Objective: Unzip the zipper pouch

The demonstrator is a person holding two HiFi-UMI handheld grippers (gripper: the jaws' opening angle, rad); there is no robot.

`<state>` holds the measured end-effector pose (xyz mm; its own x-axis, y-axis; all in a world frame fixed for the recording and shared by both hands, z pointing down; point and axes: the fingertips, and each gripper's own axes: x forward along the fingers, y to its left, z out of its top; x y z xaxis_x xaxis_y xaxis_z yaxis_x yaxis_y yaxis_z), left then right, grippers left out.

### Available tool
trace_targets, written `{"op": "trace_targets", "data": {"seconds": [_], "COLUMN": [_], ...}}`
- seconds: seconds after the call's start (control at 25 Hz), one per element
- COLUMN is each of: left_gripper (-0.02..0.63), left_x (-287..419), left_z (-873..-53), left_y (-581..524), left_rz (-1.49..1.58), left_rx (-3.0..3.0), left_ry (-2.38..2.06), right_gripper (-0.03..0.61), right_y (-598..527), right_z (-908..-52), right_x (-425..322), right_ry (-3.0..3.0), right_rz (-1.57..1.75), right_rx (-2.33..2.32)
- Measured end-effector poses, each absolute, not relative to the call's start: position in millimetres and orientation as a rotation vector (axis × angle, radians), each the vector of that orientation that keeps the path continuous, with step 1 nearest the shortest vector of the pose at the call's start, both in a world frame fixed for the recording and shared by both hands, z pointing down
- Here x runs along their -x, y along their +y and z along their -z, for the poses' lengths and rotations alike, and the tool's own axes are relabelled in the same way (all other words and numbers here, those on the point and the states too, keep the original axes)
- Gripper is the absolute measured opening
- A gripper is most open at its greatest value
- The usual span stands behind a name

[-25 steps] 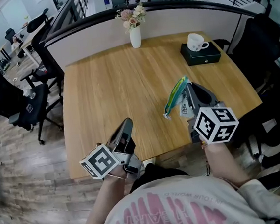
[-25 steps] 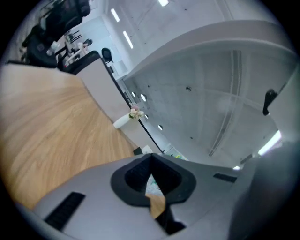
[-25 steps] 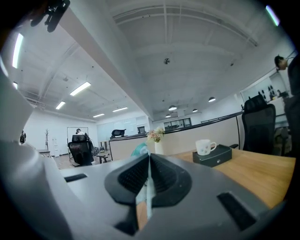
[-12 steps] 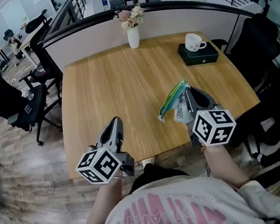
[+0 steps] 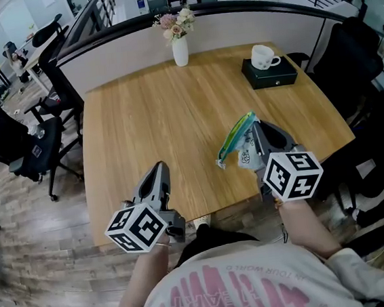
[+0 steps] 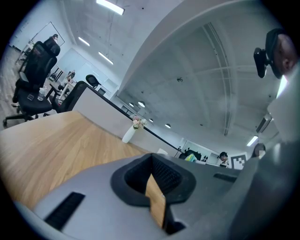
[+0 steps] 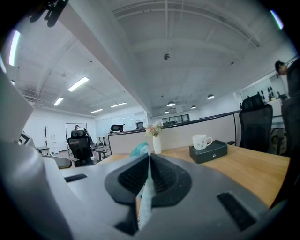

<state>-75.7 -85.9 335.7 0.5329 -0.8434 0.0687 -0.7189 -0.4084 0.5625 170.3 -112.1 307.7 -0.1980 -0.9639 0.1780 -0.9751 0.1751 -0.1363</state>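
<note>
While right tongs (image 5: pixel 258 130) clamp the pouch (image 5: pixel 236 136), left tongs (image 5: pixel 158 171) have rolled.

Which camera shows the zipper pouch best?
The head view: the zipper pouch shows its green edge and printed side, sticking out of the right gripper. The right gripper view shows only a thin edge pinched in its jaws; the left gripper view, a distant speck.
</note>
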Motion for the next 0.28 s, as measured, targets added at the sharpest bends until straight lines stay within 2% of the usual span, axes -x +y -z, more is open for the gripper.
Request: {"op": "trace_targets", "data": {"seconds": [0.28], "left_gripper": [0.002], "left_x": [71.0], "left_z": [-335.9], "left_y": [-85.2], "left_rz": [0.305], "left_rx": [-2.243], "left_ry": [-1.255], "right_gripper": [0.003], "right_y": [-110.7], "right_z": [-309.2], "right_x": [-173.9], "right_ry": [-2.365], "right_rz": [-0.341], "right_rx": [-1.96]}}
